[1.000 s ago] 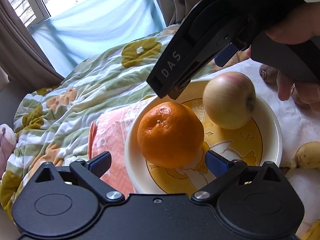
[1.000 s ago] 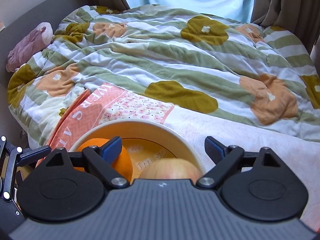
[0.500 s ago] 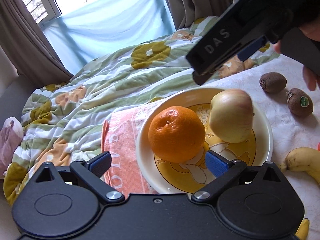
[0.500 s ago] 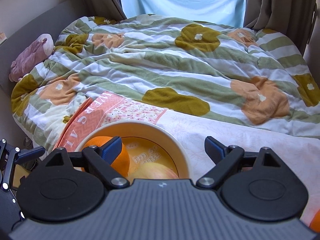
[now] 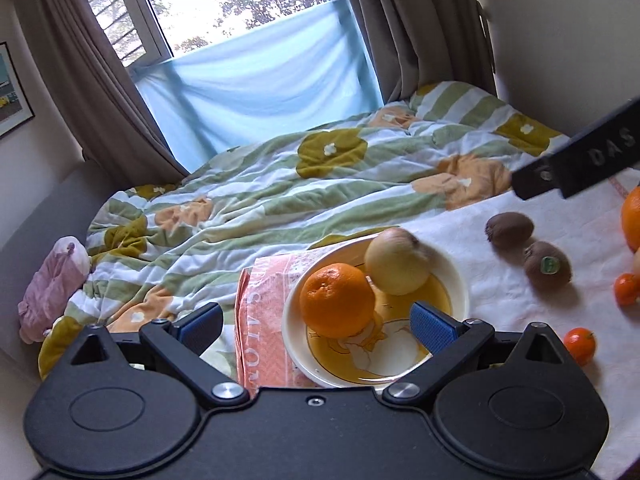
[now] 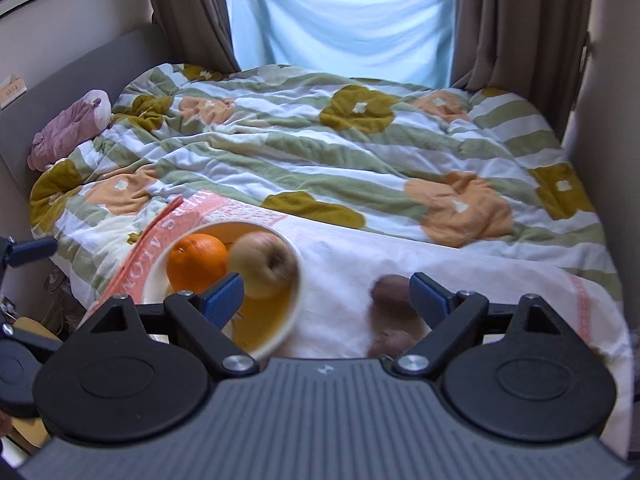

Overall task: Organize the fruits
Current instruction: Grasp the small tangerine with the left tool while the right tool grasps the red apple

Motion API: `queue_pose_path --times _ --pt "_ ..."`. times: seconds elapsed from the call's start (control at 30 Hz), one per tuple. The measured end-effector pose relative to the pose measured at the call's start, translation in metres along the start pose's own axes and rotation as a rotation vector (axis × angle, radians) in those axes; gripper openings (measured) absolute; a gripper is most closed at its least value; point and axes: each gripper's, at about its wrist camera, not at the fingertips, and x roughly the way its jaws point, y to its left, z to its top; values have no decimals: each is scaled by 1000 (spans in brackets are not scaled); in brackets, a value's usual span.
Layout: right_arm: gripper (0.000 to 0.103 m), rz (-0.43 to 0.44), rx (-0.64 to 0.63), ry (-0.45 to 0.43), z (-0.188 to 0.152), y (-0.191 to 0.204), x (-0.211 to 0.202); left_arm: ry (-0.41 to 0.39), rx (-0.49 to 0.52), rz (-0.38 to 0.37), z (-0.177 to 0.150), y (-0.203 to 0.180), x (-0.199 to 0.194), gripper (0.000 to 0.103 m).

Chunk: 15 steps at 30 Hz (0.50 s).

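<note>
A cream plate [image 5: 456,280] [image 6: 298,280] with a yellow picture holds an orange [image 5: 336,306] [image 6: 196,262] and a pale apple [image 5: 398,266] [image 6: 264,264], touching each other. My left gripper [image 5: 316,322] is open above the plate's near side, holding nothing. My right gripper [image 6: 326,294] is open and empty, raised over the white cloth between the plate and two brown kiwis [image 5: 510,230] [image 6: 394,292]. In the left wrist view one black finger of the right gripper [image 5: 576,172] juts in at the right edge.
The fruit lies on a white cloth [image 5: 500,320] with a pink patterned border [image 5: 260,320], spread over a flowered striped quilt [image 5: 280,192]. Small tangerines [image 5: 580,344] and a large orange [image 5: 632,216] lie at the right. A pink soft toy [image 6: 68,128] rests by the headboard.
Both grippers have pulled back and risen from the plate. The right gripper has swung away to the right, uncovering the kiwis and tangerines. The orange and apple stay on the plate.
</note>
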Motion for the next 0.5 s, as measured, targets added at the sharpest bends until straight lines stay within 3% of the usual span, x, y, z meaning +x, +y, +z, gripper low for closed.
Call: queue_pose_path --times 0.5 --pt "103 -110 65 -70 -81 -113 -124 -64 -35 -78 10 -82 -93 102"
